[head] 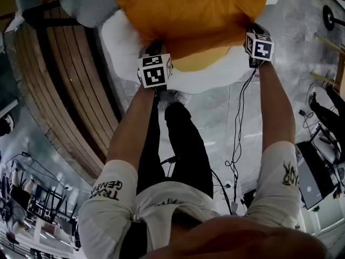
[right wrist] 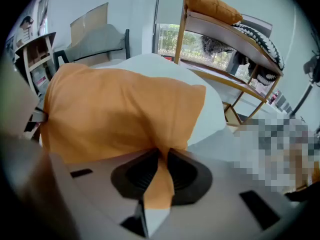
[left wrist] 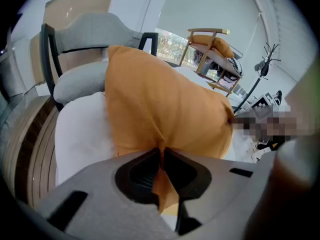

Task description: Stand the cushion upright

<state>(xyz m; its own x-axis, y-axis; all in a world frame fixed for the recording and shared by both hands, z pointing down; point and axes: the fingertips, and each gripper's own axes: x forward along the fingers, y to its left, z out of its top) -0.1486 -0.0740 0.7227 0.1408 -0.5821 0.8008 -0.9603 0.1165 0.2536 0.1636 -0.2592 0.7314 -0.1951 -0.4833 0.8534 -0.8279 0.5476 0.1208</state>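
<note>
An orange cushion (head: pixel 194 12) lies tilted on a white padded seat (head: pixel 215 77), its far edge toward a grey chair. My left gripper (head: pixel 150 49) is shut on the cushion's near left edge. In the left gripper view a fold of the orange cushion (left wrist: pixel 165 104) runs down between the left gripper (left wrist: pixel 161 158) jaws. My right gripper (head: pixel 253 31) is shut on the near right edge. The right gripper view shows a strip of the cushion (right wrist: pixel 120 111) pinched in the right gripper (right wrist: pixel 162 158).
A grey chair (left wrist: pixel 95 34) with a dark frame stands behind the white seat. Curved wooden slats (head: pixel 64 74) run along the left. A wooden rack (right wrist: pixel 227 39) carries another orange cushion (right wrist: pixel 210 6). Cables (head: pixel 237 144) trail over the floor by the person's legs.
</note>
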